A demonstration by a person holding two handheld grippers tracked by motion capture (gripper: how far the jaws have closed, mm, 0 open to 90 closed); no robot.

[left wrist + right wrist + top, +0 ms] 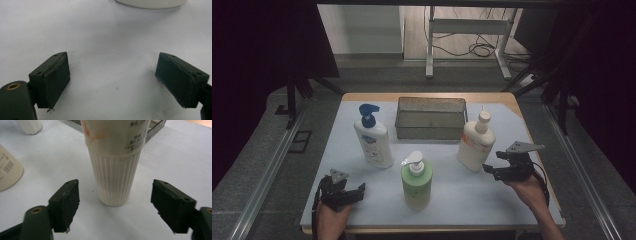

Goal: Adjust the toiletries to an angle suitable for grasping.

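1. Currently on the table (512, 200), which carries a white mat: three pump bottles and one wire basket (430, 118).
2. Basket: at the middle of the far edge, nothing in it.
3. Cream bottle (476, 142): upright, toward the right edge, just beside the basket's near right corner. In the right gripper view its ribbed foot (115, 180) stands on the mat between and just beyond the jaw tips.
4. Blue-pump bottle (373, 137): upright, toward the left edge, beside the basket's near left corner.
5. Green bottle (416, 181): upright, middle of the near half.
6. Right gripper (499, 170): just beside the cream bottle, on its right. Jaws stand wide apart; neither pad touches the bottle; nothing held.
7. Left gripper (349, 192): near the near left corner, well apart from every bottle. Jaws wide apart over bare mat, nothing held.
8. Progress, as judged: the work looks to be moving bottles into the basket. No bottle is in it; all three are left. The cream bottle seems first in line, with the grasp not yet made.
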